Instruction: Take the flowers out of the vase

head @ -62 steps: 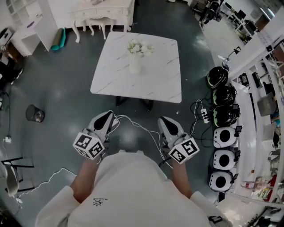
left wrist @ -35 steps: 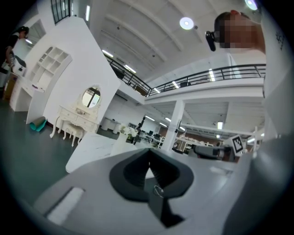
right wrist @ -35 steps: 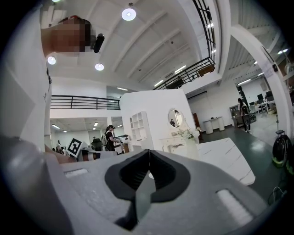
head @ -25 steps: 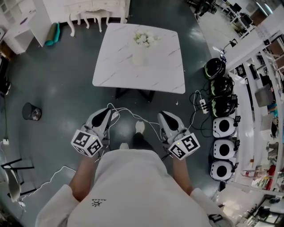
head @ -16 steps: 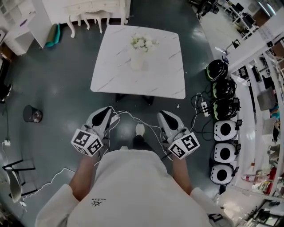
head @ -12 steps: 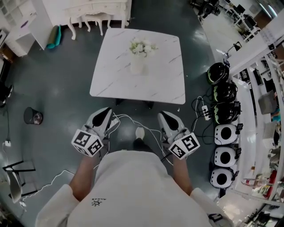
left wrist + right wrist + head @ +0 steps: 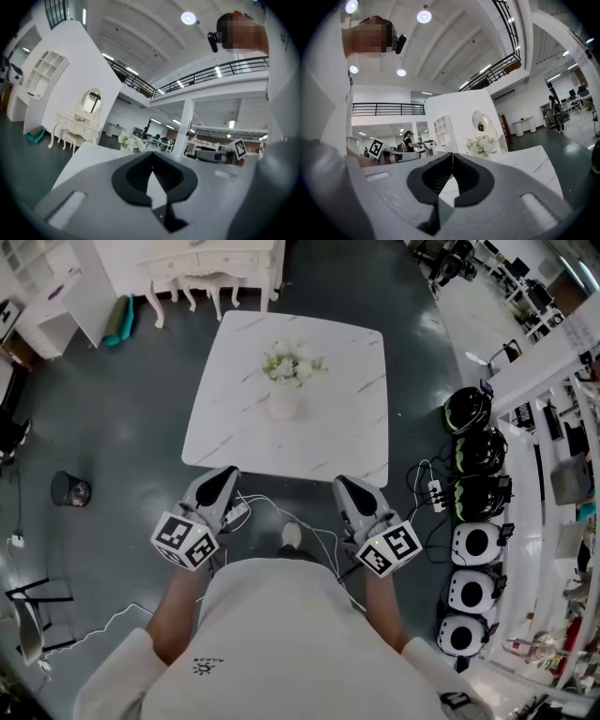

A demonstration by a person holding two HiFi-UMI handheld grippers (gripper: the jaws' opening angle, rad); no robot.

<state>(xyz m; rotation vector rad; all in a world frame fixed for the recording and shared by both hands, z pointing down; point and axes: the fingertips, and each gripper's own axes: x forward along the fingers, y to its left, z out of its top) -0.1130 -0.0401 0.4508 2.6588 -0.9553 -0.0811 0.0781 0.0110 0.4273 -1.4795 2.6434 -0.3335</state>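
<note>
White flowers [image 7: 292,365] stand in a white vase [image 7: 285,401] near the middle of a white marble table [image 7: 337,432]. Both grippers hang just short of the table's near edge, pointing level toward it. My left gripper [image 7: 225,480] has its tips together and holds nothing. My right gripper [image 7: 345,486] is also shut and empty. In the left gripper view the flowers [image 7: 130,141] show beyond the closed tips [image 7: 152,154]. The right gripper view has the flowers [image 7: 483,146] right of its closed tips [image 7: 452,155].
Several helmets [image 7: 473,459] line the floor on the right beside a power strip [image 7: 435,491]. Cables [image 7: 272,512] trail across the floor between the grippers. A white dressing table [image 7: 211,268] stands beyond the marble table, a small bin [image 7: 71,489] at the left.
The person has walked toward the table: its near edge has come down in the head view and now lies just ahead of both grippers. Both grippers stay shut.
</note>
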